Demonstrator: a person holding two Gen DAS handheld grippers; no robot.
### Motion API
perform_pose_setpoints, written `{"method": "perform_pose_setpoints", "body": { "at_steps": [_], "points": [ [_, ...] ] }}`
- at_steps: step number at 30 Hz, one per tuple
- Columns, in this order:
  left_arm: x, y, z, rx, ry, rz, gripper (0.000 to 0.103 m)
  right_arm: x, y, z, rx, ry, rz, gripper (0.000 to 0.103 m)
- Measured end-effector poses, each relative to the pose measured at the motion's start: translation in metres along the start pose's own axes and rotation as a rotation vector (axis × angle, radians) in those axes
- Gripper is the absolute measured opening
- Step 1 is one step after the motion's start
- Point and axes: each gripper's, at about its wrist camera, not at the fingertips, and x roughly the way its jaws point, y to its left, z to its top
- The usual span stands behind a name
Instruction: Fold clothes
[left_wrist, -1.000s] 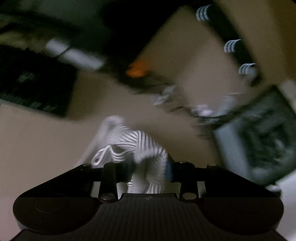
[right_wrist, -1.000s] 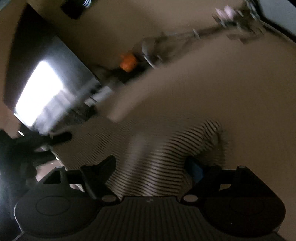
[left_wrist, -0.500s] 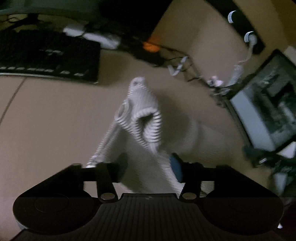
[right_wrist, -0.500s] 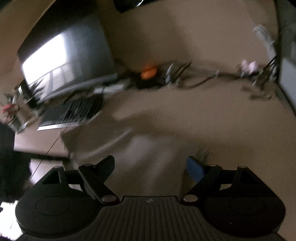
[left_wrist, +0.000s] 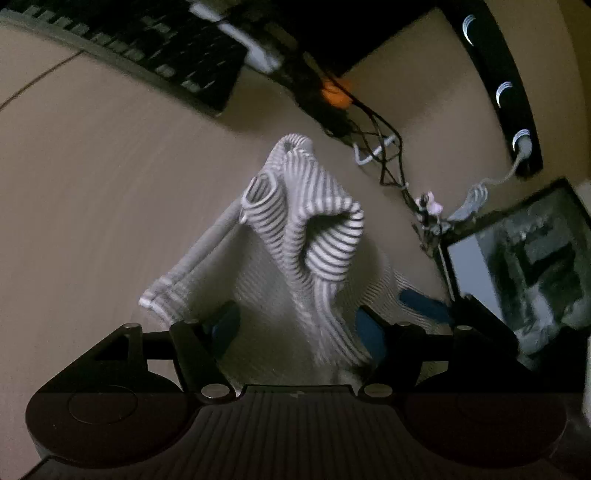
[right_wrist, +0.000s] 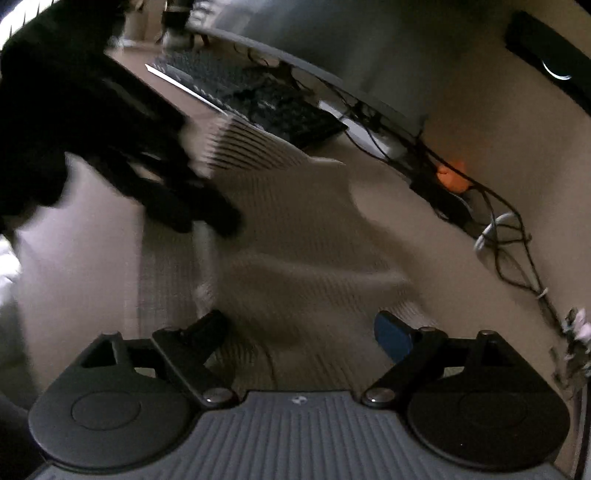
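Note:
A grey-and-white striped garment (left_wrist: 295, 229) lies bunched on the beige table (left_wrist: 92, 184), with folds standing up in the middle. My left gripper (left_wrist: 297, 332) hangs low over its near edge. Its jaws are opening, and the cloth runs loosely between them without being pinched. In the right wrist view the same garment (right_wrist: 295, 221) is spread out and blurred. My right gripper (right_wrist: 299, 330) hovers over it with its jaws opening and nothing clamped. The left gripper (right_wrist: 207, 218) shows there as a dark blurred shape at the upper left. A blue pad (left_wrist: 424, 306) of the right gripper shows beside the cloth.
A black keyboard (left_wrist: 147, 48) and a monitor (right_wrist: 369, 55) stand at the back of the table. Tangled cables (left_wrist: 380, 147), an orange object (left_wrist: 334, 92) and a black power strip (left_wrist: 498, 85) line the wall. A framed dark panel (left_wrist: 535, 258) stands at the right.
The left gripper, shut on the striped cloth a second ago, has spread its jaws and sunk toward the table. The right gripper has rolled and swung sideways over the garment.

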Motion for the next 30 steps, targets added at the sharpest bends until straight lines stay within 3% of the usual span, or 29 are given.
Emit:
{"method": "perform_pose_setpoints", "body": {
  "at_steps": [4,6,9,11,12,14,16,17,21,24,30],
  "points": [
    [-0.011,-0.005,-0.023,-0.062,0.0,-0.001,0.072,-0.006,-0.043,-0.001,0.147,0.021,0.016,0.089],
    [-0.026,-0.02,-0.031,0.018,-0.059,0.048,0.077,-0.019,-0.041,0.003,0.099,-0.012,0.051,0.089],
    [-0.043,-0.04,-0.028,0.194,-0.175,0.291,0.083,-0.023,-0.005,0.014,-0.091,-0.06,0.063,0.09],
    [-0.043,-0.043,-0.02,0.273,-0.217,0.471,0.083,-0.009,0.018,0.023,-0.15,-0.088,0.045,0.09],
    [-0.044,-0.042,-0.016,0.29,-0.229,0.524,0.083,-0.002,0.03,0.028,-0.18,-0.102,0.035,0.09],
    [-0.05,-0.04,-0.01,0.287,-0.247,0.553,0.083,0.013,0.049,0.037,-0.22,-0.124,0.012,0.09],
    [-0.056,-0.039,-0.005,0.29,-0.256,0.568,0.088,0.027,0.045,0.05,-0.168,-0.126,-0.025,0.086],
    [-0.058,-0.039,-0.005,0.295,-0.256,0.569,0.091,0.03,0.032,0.056,-0.086,-0.122,-0.034,0.081],
    [-0.047,-0.045,-0.003,0.367,-0.213,0.552,0.093,0.021,-0.037,0.072,0.293,-0.135,-0.023,0.081],
    [-0.018,-0.054,0.001,0.451,-0.168,0.548,0.093,0.015,-0.054,0.069,0.279,-0.143,-0.009,0.081],
    [0.034,-0.066,0.006,0.646,-0.107,0.636,0.093,0.021,-0.04,0.063,0.234,-0.124,0.012,0.081]
  ]
}}
